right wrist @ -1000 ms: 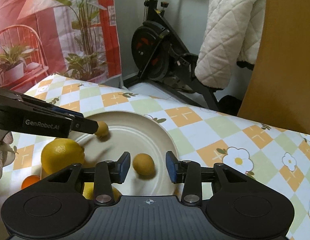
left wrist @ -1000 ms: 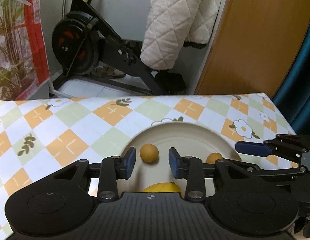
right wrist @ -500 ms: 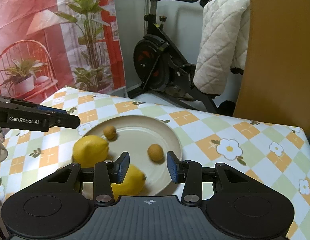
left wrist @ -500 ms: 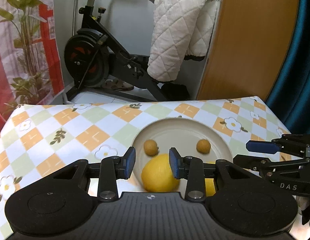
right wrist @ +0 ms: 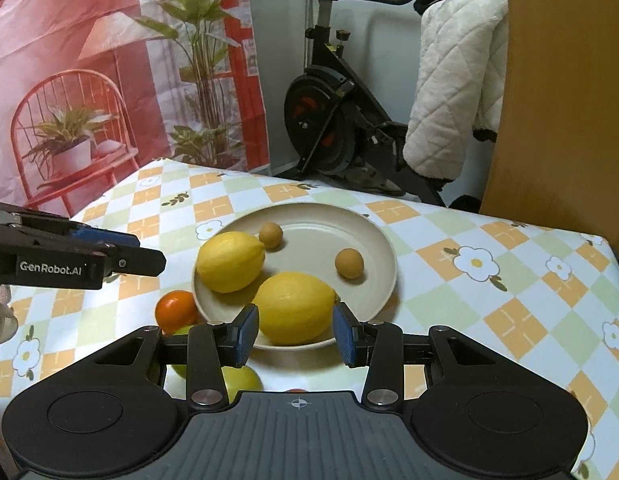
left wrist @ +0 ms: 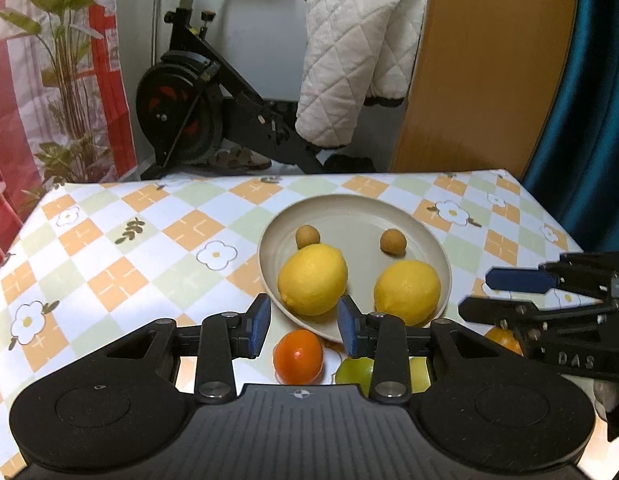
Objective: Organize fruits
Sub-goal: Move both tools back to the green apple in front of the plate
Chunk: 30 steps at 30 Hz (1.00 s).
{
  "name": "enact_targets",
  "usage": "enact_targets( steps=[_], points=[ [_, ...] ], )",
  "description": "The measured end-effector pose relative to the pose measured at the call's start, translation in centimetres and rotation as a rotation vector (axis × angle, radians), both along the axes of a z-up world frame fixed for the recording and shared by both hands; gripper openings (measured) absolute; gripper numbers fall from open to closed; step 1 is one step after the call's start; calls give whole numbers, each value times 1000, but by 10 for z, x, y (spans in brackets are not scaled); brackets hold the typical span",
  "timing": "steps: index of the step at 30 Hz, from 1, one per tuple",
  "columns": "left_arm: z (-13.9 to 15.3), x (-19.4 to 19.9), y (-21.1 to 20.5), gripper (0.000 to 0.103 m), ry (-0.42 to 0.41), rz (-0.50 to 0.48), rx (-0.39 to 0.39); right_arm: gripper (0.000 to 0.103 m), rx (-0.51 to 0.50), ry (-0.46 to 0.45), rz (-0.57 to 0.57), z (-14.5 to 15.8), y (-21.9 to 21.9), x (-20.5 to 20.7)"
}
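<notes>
Hovering left claw (left wrist: 303,330) empty, lemon (left wrist: 312,280) just beyond on plate (left wrist: 269,240)

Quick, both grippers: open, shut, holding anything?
Left gripper: open, holding nothing.
Right gripper: open, holding nothing.

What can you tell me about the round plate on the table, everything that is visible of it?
The plate is round, shallow and cream-coloured, with a smooth matt surface and a low raised rim; the material cannot be told. It lies flat on the checked tablecloth. On it rest two lemons and two small brown round fruits. An orange fruit lies on the cloth against its near rim. No gripper touches it.
</notes>
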<state>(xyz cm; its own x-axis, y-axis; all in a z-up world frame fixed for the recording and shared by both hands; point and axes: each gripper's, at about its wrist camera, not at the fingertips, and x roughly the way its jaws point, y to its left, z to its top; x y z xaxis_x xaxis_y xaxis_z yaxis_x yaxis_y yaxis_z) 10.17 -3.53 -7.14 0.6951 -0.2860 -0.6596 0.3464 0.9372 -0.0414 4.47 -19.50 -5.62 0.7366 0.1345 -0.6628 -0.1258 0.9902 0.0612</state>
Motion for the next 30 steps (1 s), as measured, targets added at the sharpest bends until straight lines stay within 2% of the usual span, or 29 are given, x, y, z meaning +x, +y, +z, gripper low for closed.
enact_targets(
  steps=[4, 13, 30],
  points=[
    [-2, -13, 2, 39, 5, -1, -46, 38, -28, 5, 3, 3, 4, -12],
    [-9, -26, 8, 39, 12, 1, -44, 38, -16, 29, 5, -10, 18, -24],
    [-14, -31, 14, 39, 23, 1, -50, 38, -21, 38, 24, -13, 31, -25]
  ],
)
